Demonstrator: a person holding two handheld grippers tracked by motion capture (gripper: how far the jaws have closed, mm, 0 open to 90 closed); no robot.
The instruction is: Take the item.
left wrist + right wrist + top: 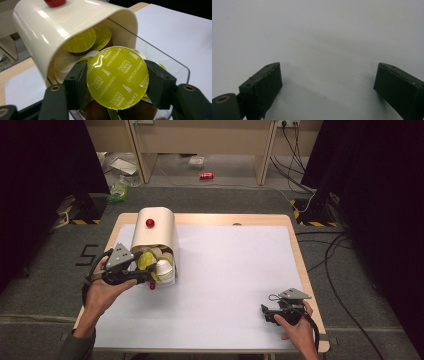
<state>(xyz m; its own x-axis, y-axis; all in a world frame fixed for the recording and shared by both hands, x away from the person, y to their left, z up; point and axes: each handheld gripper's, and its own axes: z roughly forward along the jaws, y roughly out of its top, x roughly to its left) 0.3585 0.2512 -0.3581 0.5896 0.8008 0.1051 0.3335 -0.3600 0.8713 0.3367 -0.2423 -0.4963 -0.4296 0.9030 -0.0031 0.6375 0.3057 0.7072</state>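
1. Left gripper [117,80]: its jaws are clamped on the rim of a yellow-green coffee capsule [117,78], foil lid facing the camera, at the mouth of the container.
2. Container [152,237]: a cream holder with a red knob [150,223], lying at about 10 o'clock on the white table [235,270]; more capsules [80,41] sit inside.
3. Right gripper [265,312]: at about 4 o'clock, resting on the table, jaws spread wide with nothing between them.
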